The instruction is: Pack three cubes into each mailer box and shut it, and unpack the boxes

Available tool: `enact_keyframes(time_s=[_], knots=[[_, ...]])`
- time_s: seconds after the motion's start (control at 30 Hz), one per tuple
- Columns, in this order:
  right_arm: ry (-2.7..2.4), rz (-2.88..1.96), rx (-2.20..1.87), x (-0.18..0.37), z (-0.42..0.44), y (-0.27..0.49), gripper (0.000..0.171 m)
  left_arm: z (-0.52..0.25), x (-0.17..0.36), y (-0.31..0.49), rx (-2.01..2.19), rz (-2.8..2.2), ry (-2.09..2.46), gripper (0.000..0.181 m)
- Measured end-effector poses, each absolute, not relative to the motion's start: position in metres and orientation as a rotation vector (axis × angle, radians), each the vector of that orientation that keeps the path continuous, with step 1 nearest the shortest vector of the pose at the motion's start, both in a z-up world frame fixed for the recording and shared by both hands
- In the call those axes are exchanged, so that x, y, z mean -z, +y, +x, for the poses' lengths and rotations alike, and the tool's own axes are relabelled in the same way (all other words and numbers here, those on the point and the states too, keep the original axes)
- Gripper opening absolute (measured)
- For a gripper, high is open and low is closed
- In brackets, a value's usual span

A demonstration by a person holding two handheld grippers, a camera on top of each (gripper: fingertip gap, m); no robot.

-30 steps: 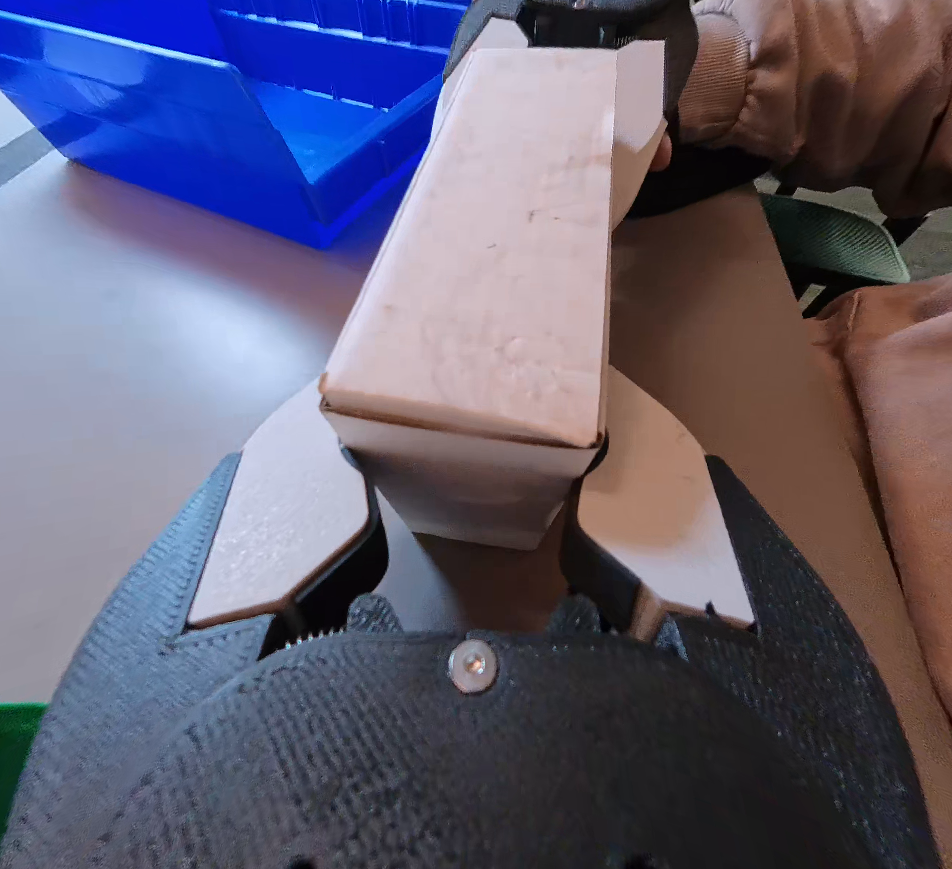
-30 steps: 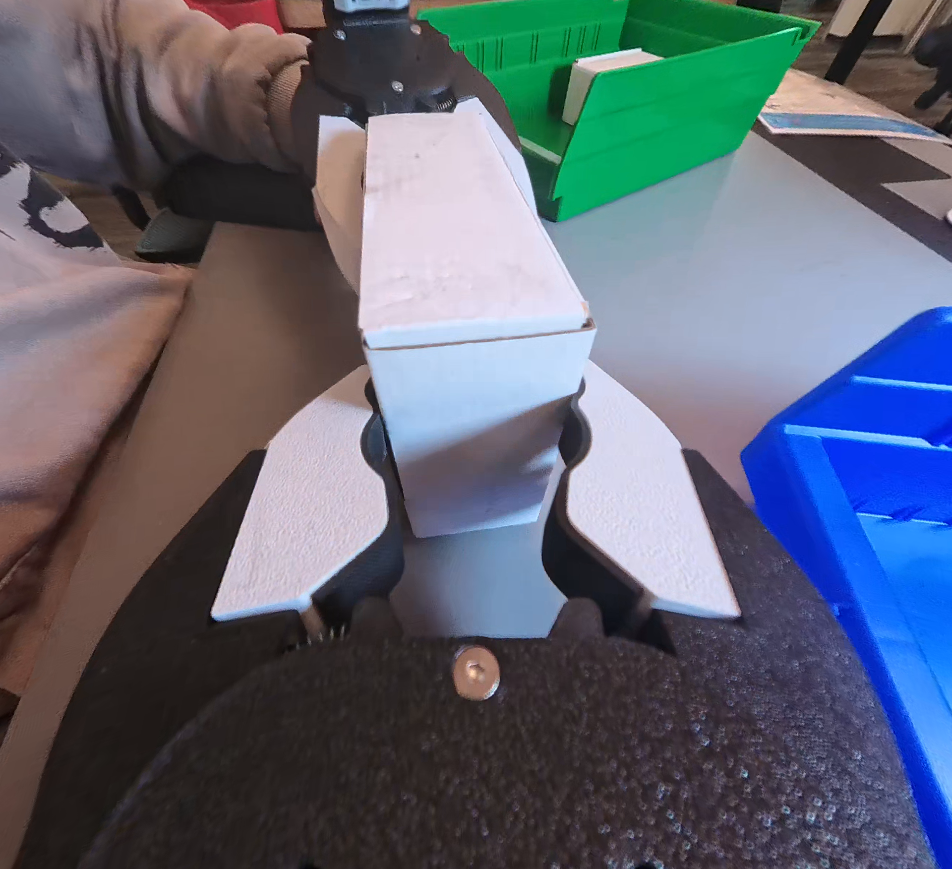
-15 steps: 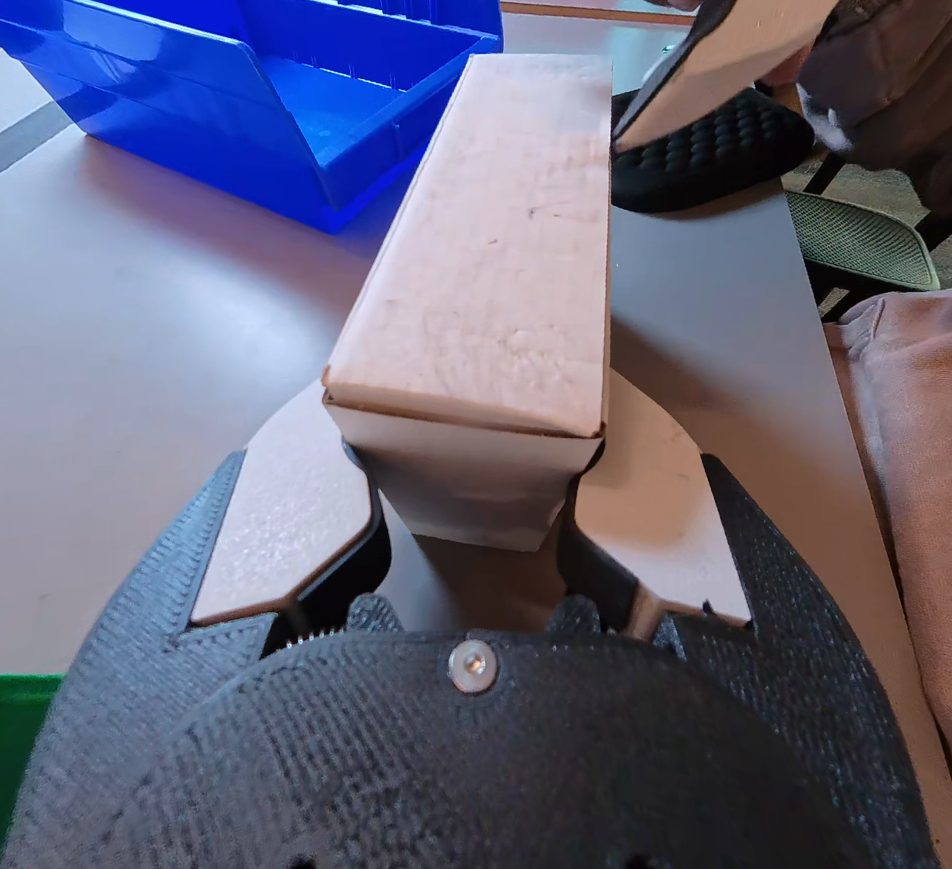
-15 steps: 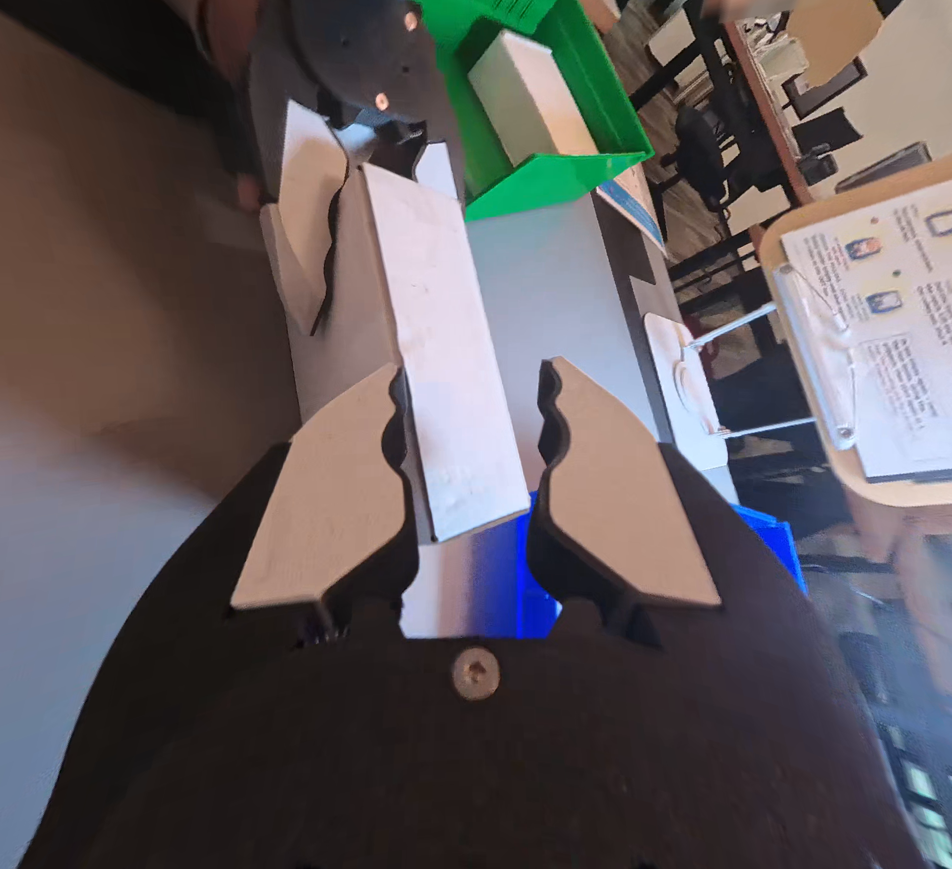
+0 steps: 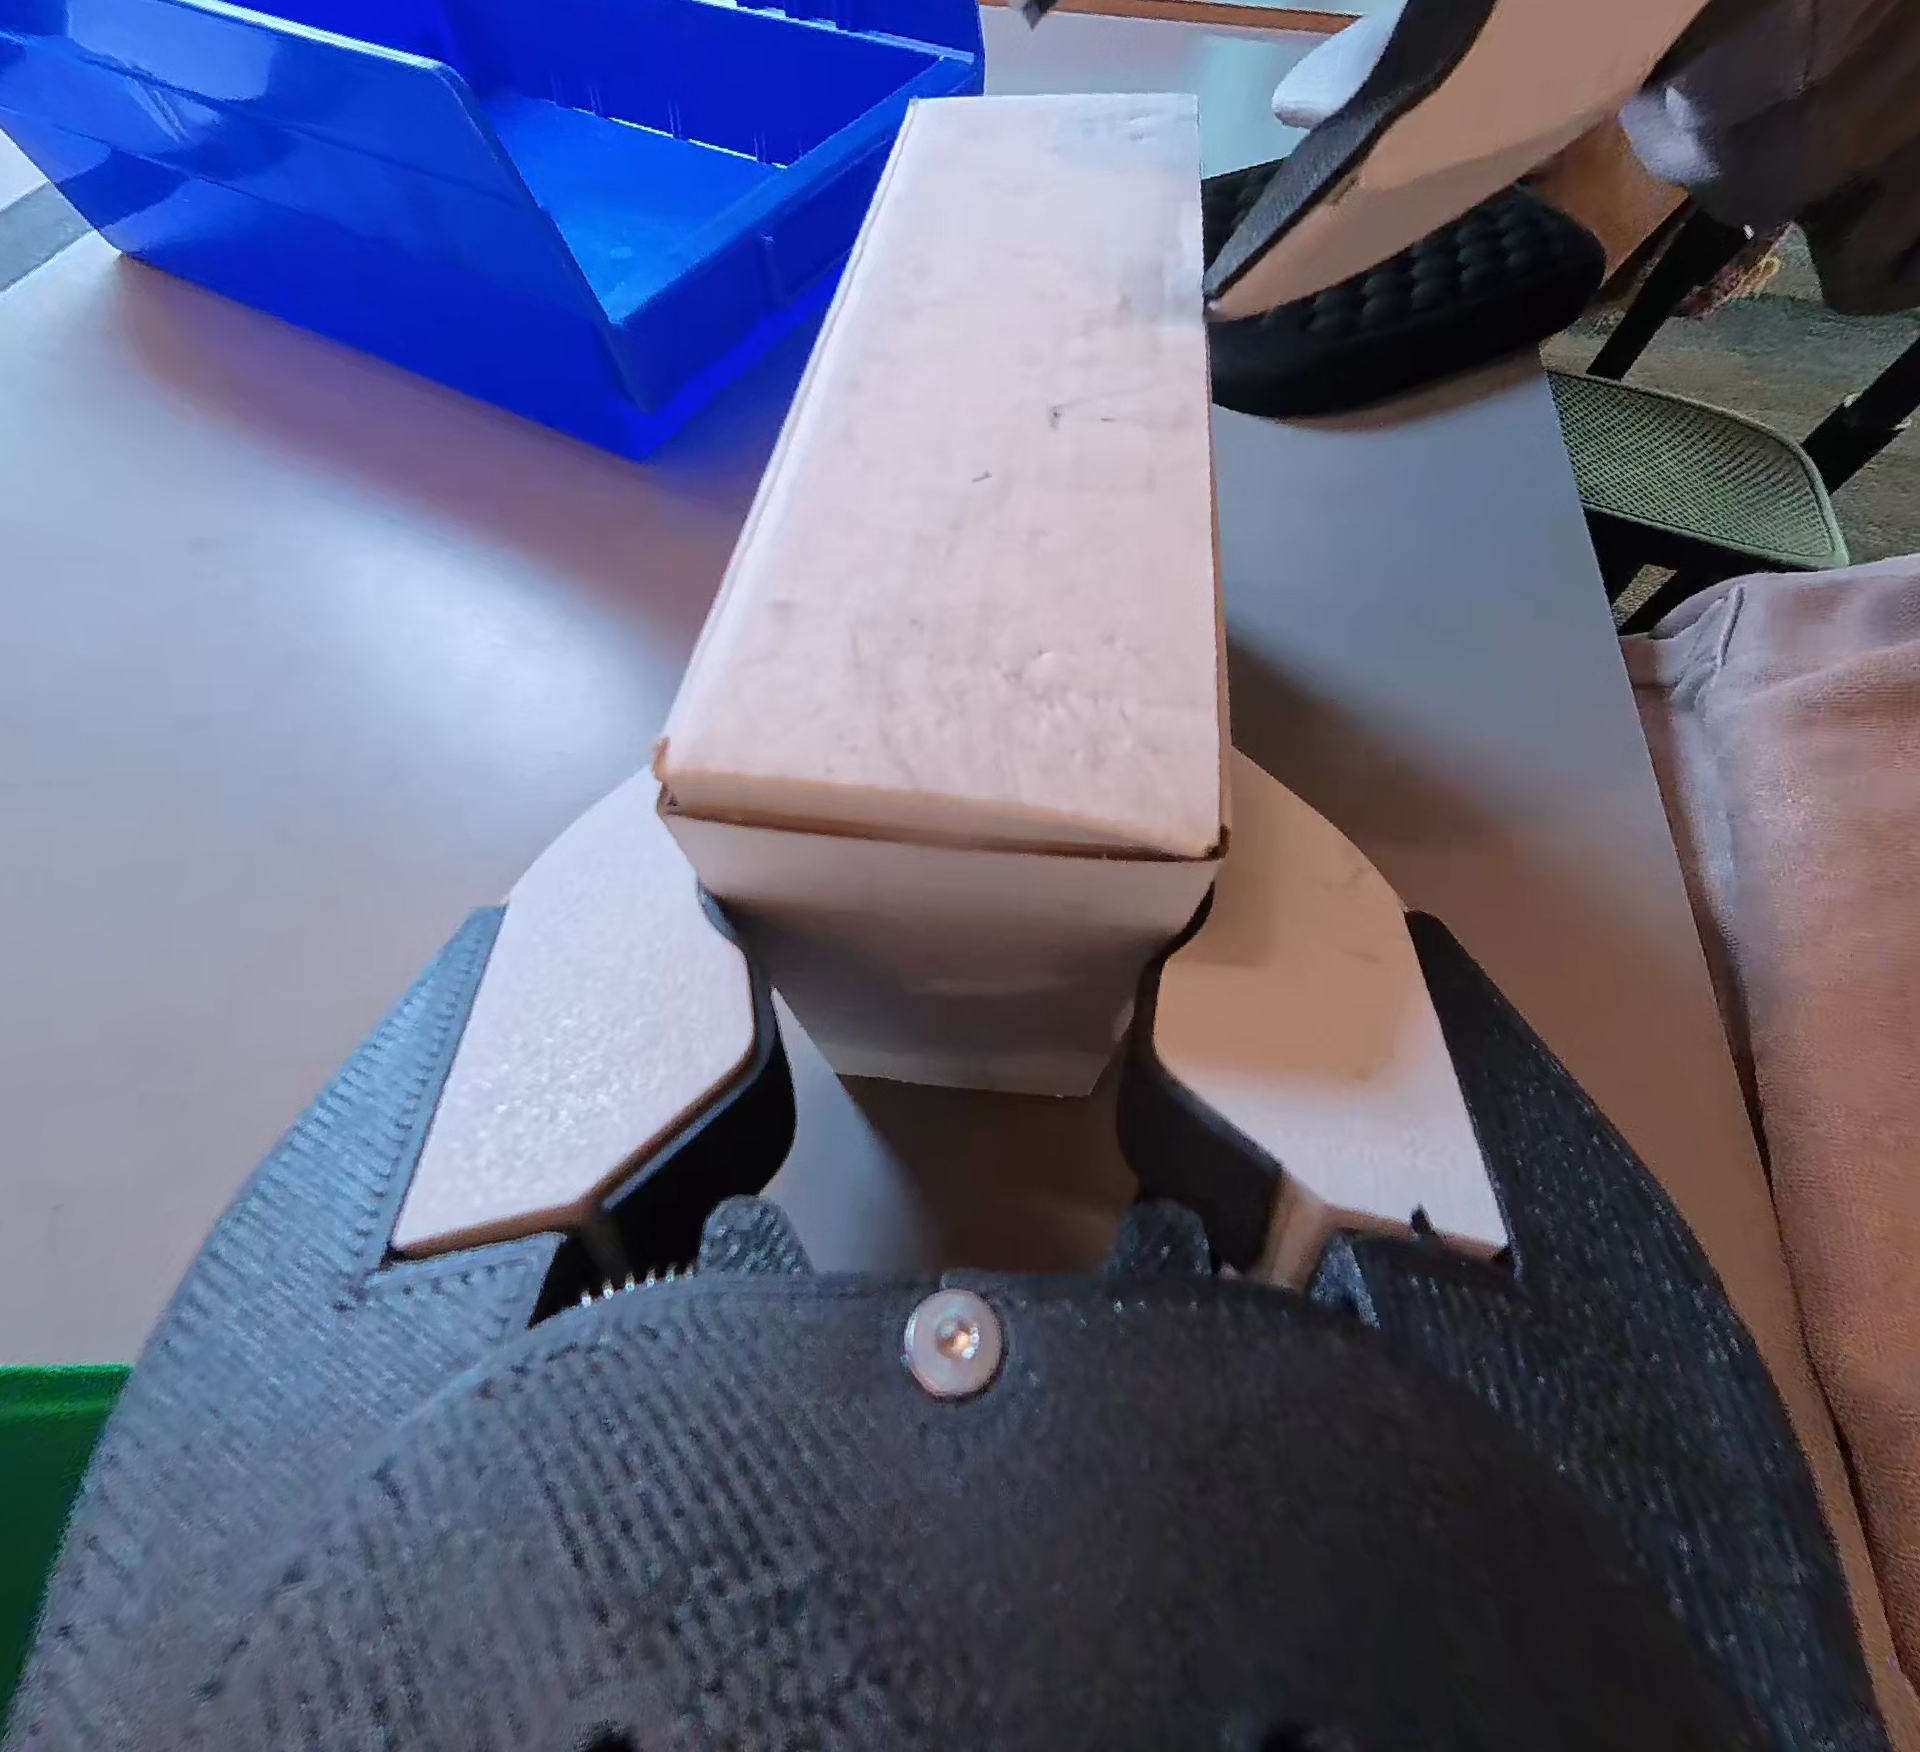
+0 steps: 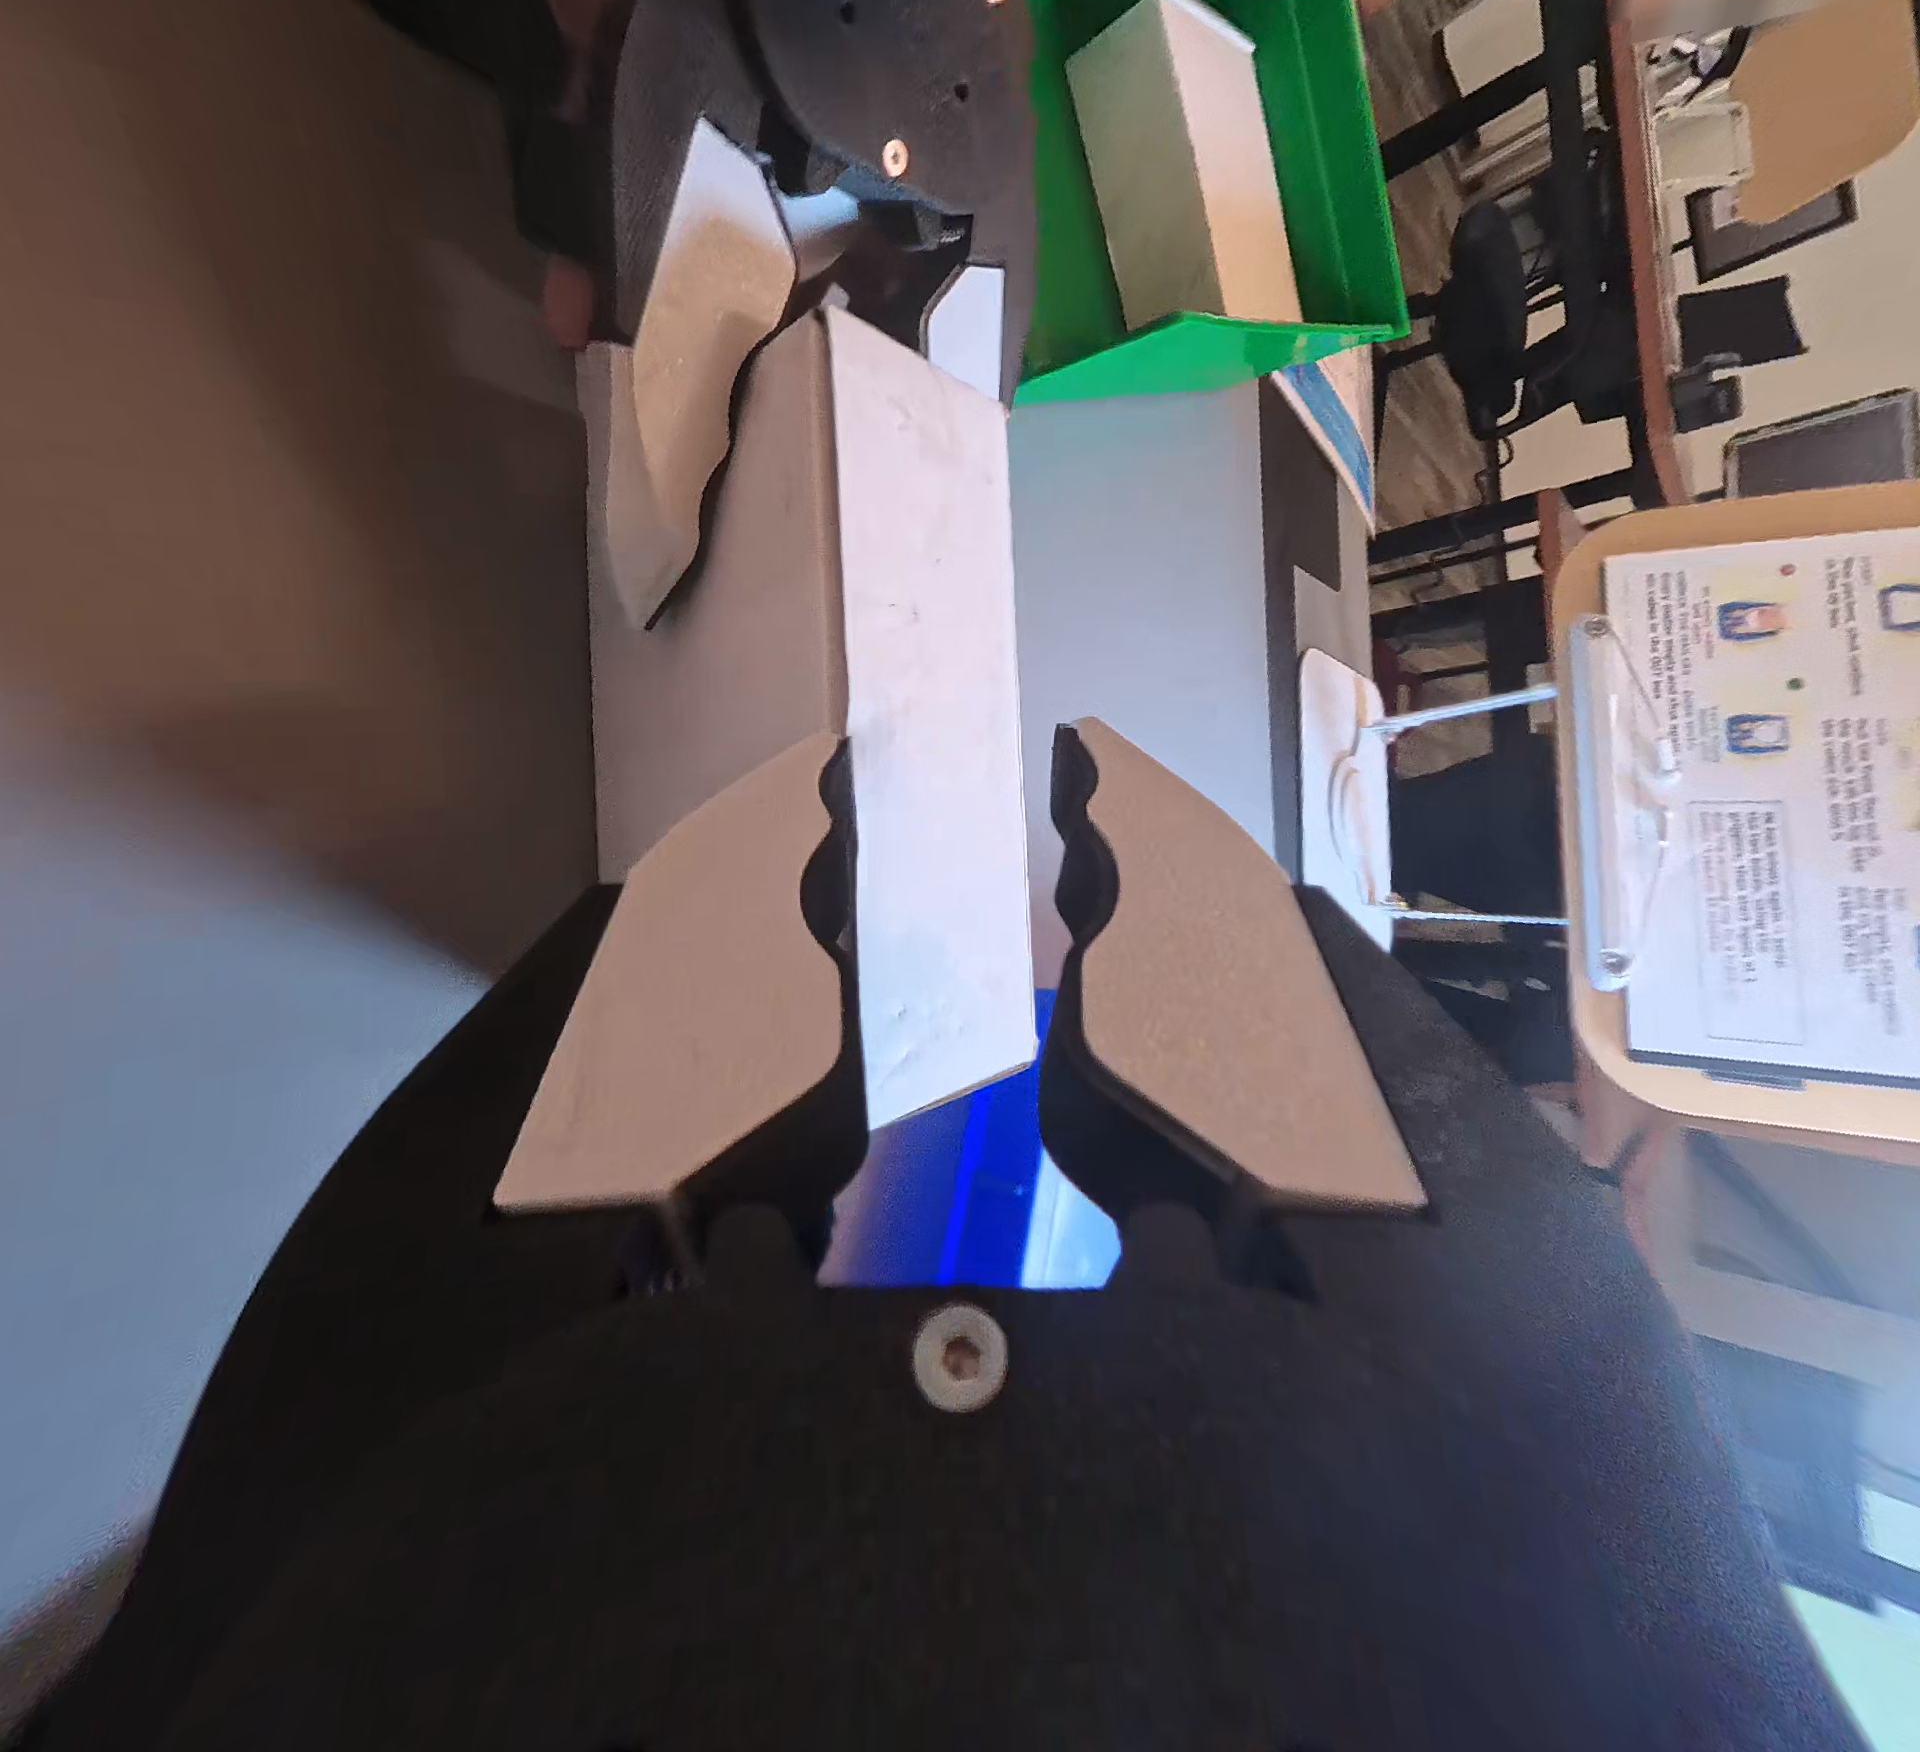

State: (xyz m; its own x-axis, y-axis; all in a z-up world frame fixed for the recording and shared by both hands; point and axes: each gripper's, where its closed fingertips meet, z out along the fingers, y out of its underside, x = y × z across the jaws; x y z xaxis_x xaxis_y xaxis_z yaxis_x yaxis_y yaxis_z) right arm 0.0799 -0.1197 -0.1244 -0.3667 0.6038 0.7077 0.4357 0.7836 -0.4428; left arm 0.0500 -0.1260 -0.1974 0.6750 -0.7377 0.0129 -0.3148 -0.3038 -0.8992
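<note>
The left claw (image 5: pixel 951 996) is clamped on the near end of the closed mailer box (image 5: pixel 997 497), which sits on the counter (image 5: pixel 260 663). The right claw (image 6: pixel 951 933) stands apart, rolled sideways above the far end. Hold the clamp steady; bring the free claw squarely onto the lid edge.

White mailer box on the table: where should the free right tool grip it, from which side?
Grip the mailer box at its far short end, across the narrow width, coming from opposite the left tool, which clamps the near end. The long sides are flat and parallel; the right tool is rolled sideways, so level it first.
</note>
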Motion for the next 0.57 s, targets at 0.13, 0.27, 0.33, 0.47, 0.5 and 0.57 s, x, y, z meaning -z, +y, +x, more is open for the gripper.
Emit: enact_keyframes(time_s=[0.13,0.27,0.33,0.47,0.5,0.57], knots=[[-2.007,-0.689,-0.123,0.1226,0.0777,-0.1216,0.037,0.0495,0.1976,-0.1265,0.551,-1.905,0.824,0.078],[-1.985,-0.611,-0.027,0.1222,0.0789,-0.123,0.034,0.0499,0.1975,-0.1268,0.571,-1.916,0.822,0.078],[-1.98,-0.602,-0.001,0.1217,0.0823,-0.1201,0.035,0.0502,0.1978,-0.1276,0.568,-1.919,0.828,0.078],[-1.965,-0.588,0.015,0.1206,0.0833,-0.1191,0.036,0.0518,0.1975,-0.1297,0.584,-1.919,0.837,0.077],[-1.95,-0.558,0.046,0.1204,0.0822,-0.1193,0.033,0.052,0.1971,-0.1299,0.597,-1.921,0.832,0.076],[-1.916,-0.513,0.099,0.122,0.078,-0.1195,0.026,0.0528,0.196,-0.1309,0.621,-1.916,0.821,0.076]])
